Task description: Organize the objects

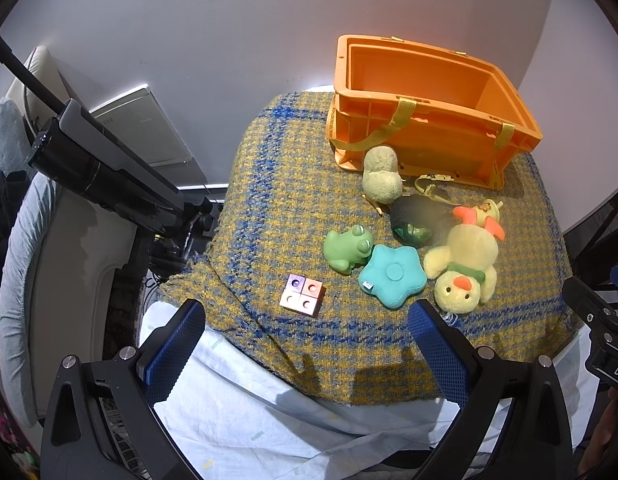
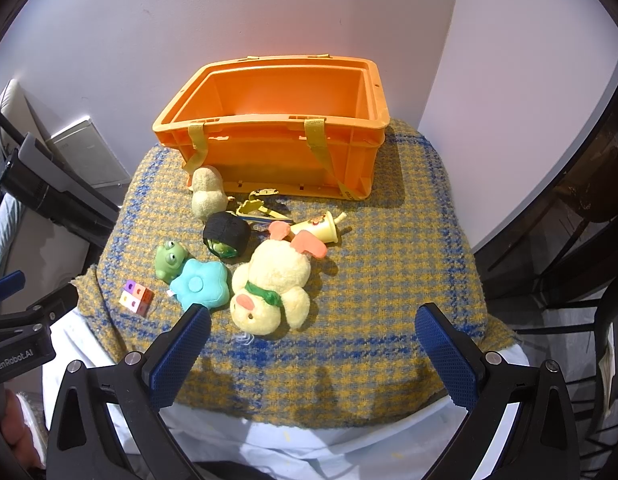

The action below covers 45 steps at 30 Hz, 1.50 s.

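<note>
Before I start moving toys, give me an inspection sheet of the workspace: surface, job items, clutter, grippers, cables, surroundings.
Surface: yellow and blue woven blanket over a pale sheet.
Job's things: orange crate at the back, nothing seen inside; in front of it lie a duck plush, teal flower cushion, green frog, block cube, beige plush, black roll, yellow toy cup and yellow clip.
Clutter: nothing seen beyond the toys.
Grippers: left gripper and right gripper both open, holding nothing, short of the toys.
Cables: nothing clear.
Surroundings: white wall; black stand at left.
</note>
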Available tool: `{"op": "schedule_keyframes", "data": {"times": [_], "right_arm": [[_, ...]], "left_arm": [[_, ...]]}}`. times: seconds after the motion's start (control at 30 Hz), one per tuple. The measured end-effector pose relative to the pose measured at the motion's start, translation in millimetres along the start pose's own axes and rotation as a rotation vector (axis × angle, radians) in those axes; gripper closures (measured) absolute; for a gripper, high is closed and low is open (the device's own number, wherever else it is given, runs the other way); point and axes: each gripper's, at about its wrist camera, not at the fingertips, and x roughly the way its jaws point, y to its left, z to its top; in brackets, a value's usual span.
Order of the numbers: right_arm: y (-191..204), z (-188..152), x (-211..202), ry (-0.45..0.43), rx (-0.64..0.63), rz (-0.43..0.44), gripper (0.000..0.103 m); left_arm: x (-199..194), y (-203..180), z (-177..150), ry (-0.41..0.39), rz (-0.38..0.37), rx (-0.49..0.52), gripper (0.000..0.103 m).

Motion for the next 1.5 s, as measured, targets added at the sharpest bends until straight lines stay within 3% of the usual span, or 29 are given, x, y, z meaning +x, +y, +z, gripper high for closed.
{"op": "schedule_keyframes", "data": {"times": [0.87,1.5], "right_arm": [[-0.5,0.3,-0.2,0.002,0.036,-0.02,0.001],[5.1,-3.2,19.7,-0.018,0.067,-0.015,0.001]], "left_arm": [[0.1,0.4,0.4,-0.002,-0.017,0.029,0.0],[24.5,4.8,-1.0,-0.014,-0.024,0.051,0.0]]}}
